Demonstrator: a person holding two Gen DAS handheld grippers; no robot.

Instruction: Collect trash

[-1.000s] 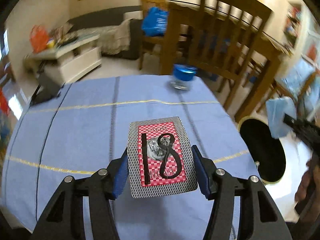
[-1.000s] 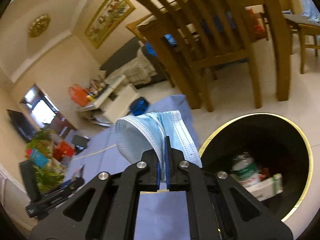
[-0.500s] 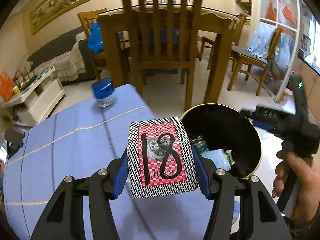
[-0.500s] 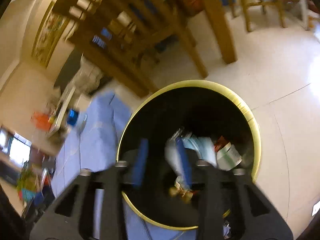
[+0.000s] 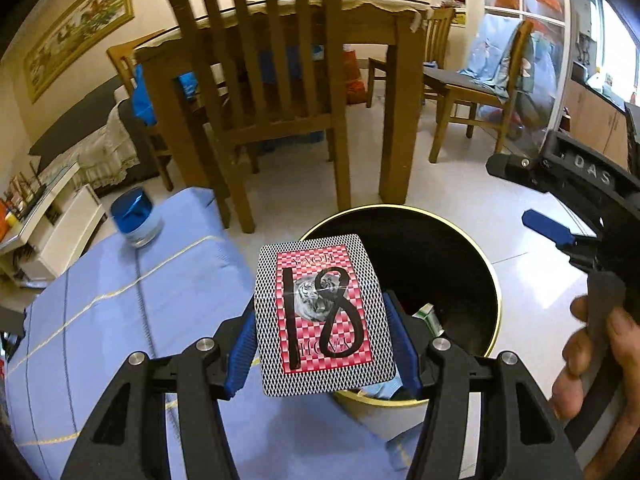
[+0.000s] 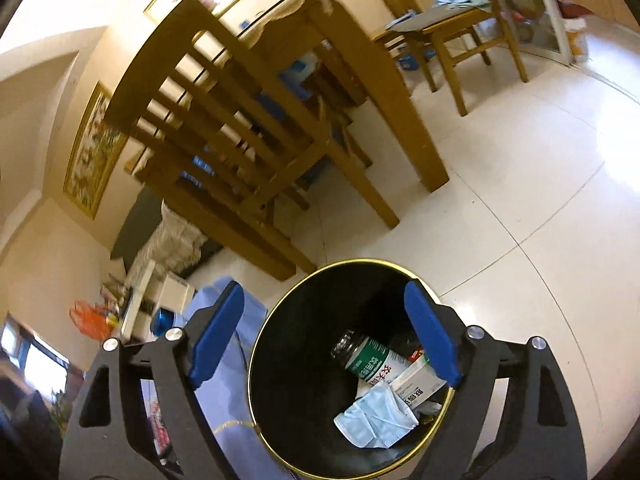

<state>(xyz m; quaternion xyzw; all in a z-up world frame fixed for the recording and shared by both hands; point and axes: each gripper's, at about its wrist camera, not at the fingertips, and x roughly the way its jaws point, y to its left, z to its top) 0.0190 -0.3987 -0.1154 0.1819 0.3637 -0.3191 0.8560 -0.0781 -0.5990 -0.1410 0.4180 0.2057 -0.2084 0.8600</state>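
In the left wrist view, the left gripper [image 5: 324,344] has its 2 blue-padded jaws clamped on the side edges of a red-and-white checked playing-card box with a tiger picture and a black "18" drawn on it [image 5: 322,314], held upright at 6 o'clock. Directly behind the box, from 6 toward 3 o'clock, is the round black waste bin with a gold rim [image 5: 494,280], standing on the white tiled floor [image 5: 532,292]; the box hides much of the bin's near-left opening. At 8 o'clock spreads the blue tablecloth with thin yellow and dark stripes [image 5: 120,304], its edge touching or just beside the bin. A small jar with a shiny blue lid [image 5: 136,220] sits on the cloth at 10 o'clock. At 3 o'clock the right gripper [image 5: 556,200] hangs beside the bin, gripped by a bare hand [image 5: 592,364] at 4 o'clock.

In the right wrist view, the right gripper [image 6: 324,336] has its jaws wide apart, holding nothing, above the bin [image 6: 264,344]. Inside lie a crumpled pale-blue face mask [image 6: 376,416] at 5 o'clock, a green-and-white labelled bottle [image 6: 370,358] and a white-and-green carton [image 6: 420,384] beside it.

Farther off, at 12 o'clock, a slatted wooden chair [image 5: 272,64] and a wooden dining table [image 5: 396,28] stand between the bin and the wall.
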